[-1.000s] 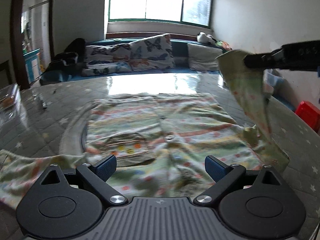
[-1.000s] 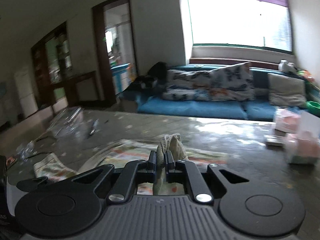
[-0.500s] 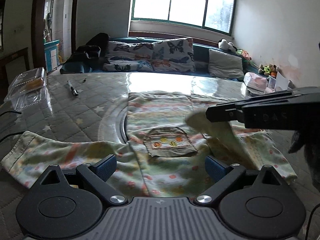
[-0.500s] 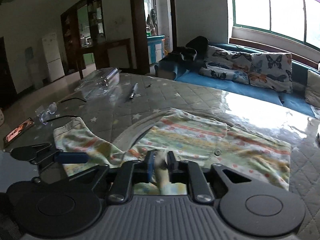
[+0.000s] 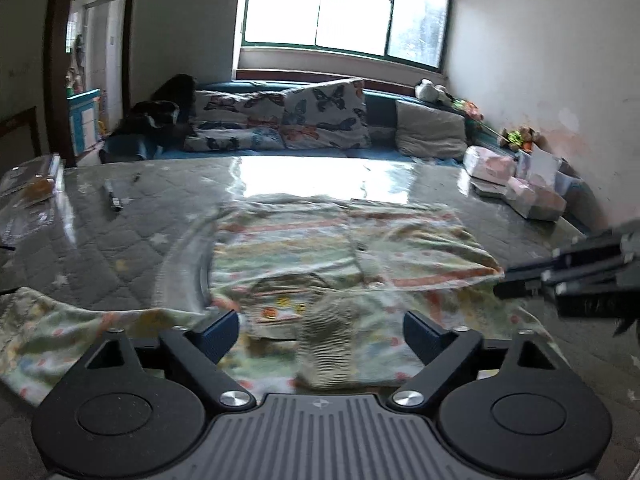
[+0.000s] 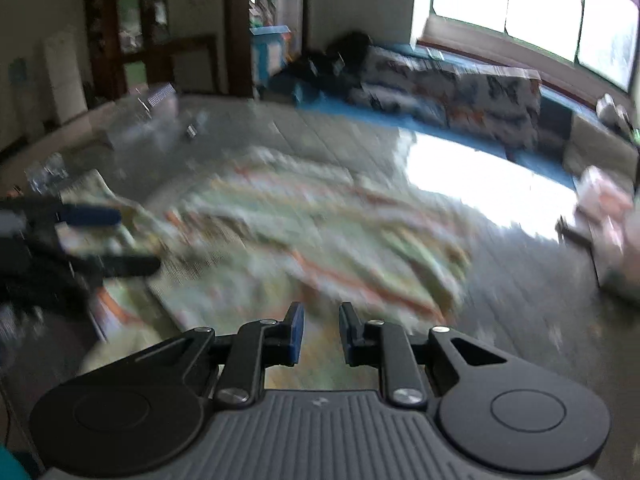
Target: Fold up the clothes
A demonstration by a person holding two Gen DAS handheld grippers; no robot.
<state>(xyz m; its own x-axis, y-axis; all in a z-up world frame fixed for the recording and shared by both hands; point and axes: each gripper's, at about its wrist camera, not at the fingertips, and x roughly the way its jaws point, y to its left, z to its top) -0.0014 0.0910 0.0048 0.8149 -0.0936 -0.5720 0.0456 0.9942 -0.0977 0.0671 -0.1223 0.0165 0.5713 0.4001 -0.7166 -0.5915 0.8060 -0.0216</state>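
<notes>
**A:** Where does the garment (image 5: 320, 240) lie from you right now?

**B:** Spread flat on the quilted worktop (image 5: 100, 240), straight ahead of both your grippers. Your right-hand sleeve (image 5: 336, 340) is folded in across the front, its ribbed cuff lying just ahead of your left gripper (image 5: 320, 332), between the fingers but not touched.

**A:** And the grippers?

**B:** Your left gripper is spread wide and its jaws are closing a little, with nothing pinched. Your right gripper (image 6: 320, 332) stands narrowly parted with nothing between the pads; in the left view it sits at the garment's right edge. That view is blurred, so the cloth under it is hard to read.

**A:** Which way does the garment run?

**B:** Its long axis runs away from you, hem toward the window, collar end nearest you. The other sleeve (image 5: 60, 328) sticks out flat to your left, crosswise to that axis.

**A:** So which hand takes it?

**B:** Your left hand is nearer, I judge. Reach left for that sleeve and bring it in across the body.
</notes>
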